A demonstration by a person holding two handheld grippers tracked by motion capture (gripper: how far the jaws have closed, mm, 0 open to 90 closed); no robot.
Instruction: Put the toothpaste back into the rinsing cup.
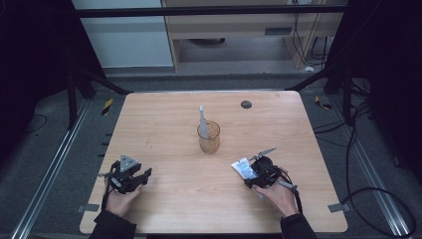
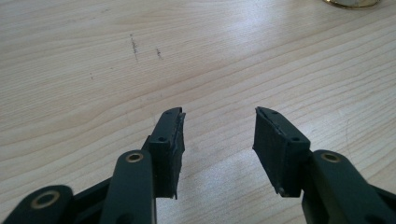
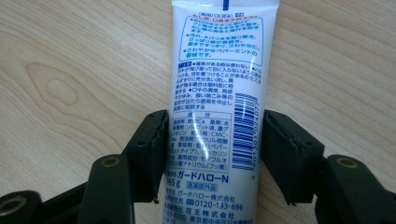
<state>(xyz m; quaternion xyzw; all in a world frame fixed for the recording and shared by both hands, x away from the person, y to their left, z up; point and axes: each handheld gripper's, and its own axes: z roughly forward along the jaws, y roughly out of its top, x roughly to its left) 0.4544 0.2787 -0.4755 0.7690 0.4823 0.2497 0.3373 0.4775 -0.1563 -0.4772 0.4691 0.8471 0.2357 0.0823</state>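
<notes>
Wood grain runs under my left claw [image 1: 147, 173], which sits near the desk's [image 1: 164, 209] near-left corner with its jaws apart and nothing between them; in the left gripper view its pads [image 2: 171, 140] hover over bare board with a few faint dark scratches [image 2: 134, 46] farther out. Around the middle of the desk stands an amber glass cup [image 1: 208, 137], upright, with a pale slim thing [image 1: 202, 119] (I cannot tell what it is) standing in it and leaning on the rim. A small dark disc [image 1: 246, 104] lies near the far edge, right of centre. Toward the near-right corner my right claw [image 1: 250, 174] is clamped on a white toothpaste tube [image 1: 244, 168]; in the right gripper view the tube [image 3: 217, 107], printed in blue with a barcode, lies flat on the wood, both jaws pressed against its sides near the crimped end.
</notes>
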